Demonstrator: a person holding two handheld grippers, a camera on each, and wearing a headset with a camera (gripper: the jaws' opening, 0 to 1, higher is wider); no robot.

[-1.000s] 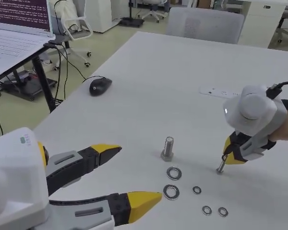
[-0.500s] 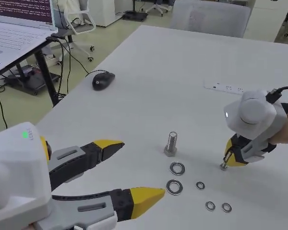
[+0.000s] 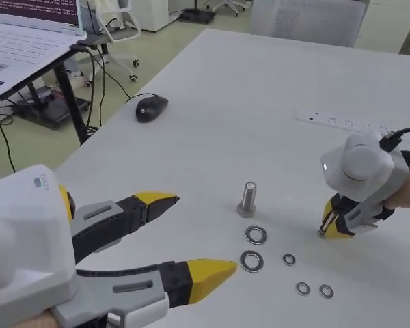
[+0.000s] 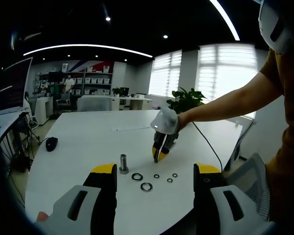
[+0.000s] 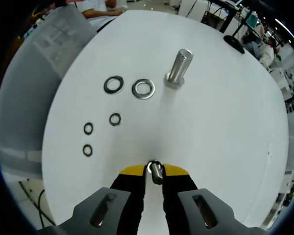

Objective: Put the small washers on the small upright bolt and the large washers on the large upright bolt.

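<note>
- White table (image 3: 260,102): spans most of the head view; all parts lie on its lower right area.
- Laptop (image 3: 27,41): upper left of the head view, on a separate stand beside the table.
- Left gripper (image 3: 206,234): lower left of the head view, jaws spread wide, holding nothing, above the table short of the washers.
- Right gripper (image 3: 326,229): right of the head view, pointing down, jaws clamped on the small bolt.
- Mouse (image 3: 151,107): upper left, near the table edge.
- Large bolt (image 3: 249,199): upright at centre, bare, head down.
- Large washers: two (image 3: 255,234) (image 3: 251,260), flat, just below the large bolt.
- Small bolt (image 5: 156,172): between the right jaw tips, at the table surface.
- Small washers: three (image 3: 289,259) (image 3: 303,288) (image 3: 326,291), flat, lower right, near the right gripper.
</note>
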